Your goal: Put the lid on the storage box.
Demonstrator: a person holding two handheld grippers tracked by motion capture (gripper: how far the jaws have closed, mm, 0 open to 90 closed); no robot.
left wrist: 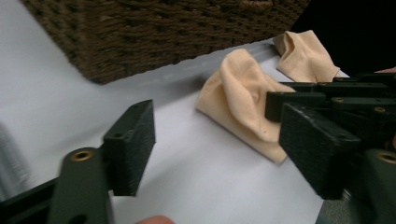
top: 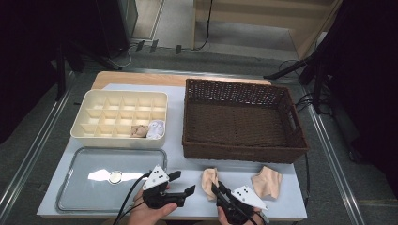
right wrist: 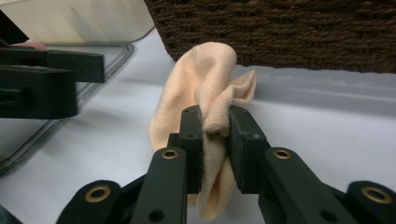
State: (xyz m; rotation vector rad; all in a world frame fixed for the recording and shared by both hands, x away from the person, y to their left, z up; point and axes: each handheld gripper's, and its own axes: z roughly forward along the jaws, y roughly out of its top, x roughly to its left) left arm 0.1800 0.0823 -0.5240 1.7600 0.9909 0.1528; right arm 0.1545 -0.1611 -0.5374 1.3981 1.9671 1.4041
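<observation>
Right gripper [right wrist: 215, 130] has its jaws pinched on the near sock [right wrist: 205, 93], bunched upright on the worktop [top: 187, 154] before the basket [top: 244, 152], while the left gripper [top: 184, 183], jaws wide and empty, faces it from the left.

Lower edge of high view cuts off both hands and the rear of the left gripper [top: 180, 184] and right gripper [top: 217, 189]. Right gripper view: lower part of the peach sock [right wrist: 201, 93] hidden behind the jaws; basket [right wrist: 280, 32] cut by top edge. Left gripper view: sock's right end hidden behind the other gripper; second sock [left wrist: 303, 53], upper right, partly cut off by darkness. Contents of the divided box [top: 119, 115] too small to identify.
</observation>
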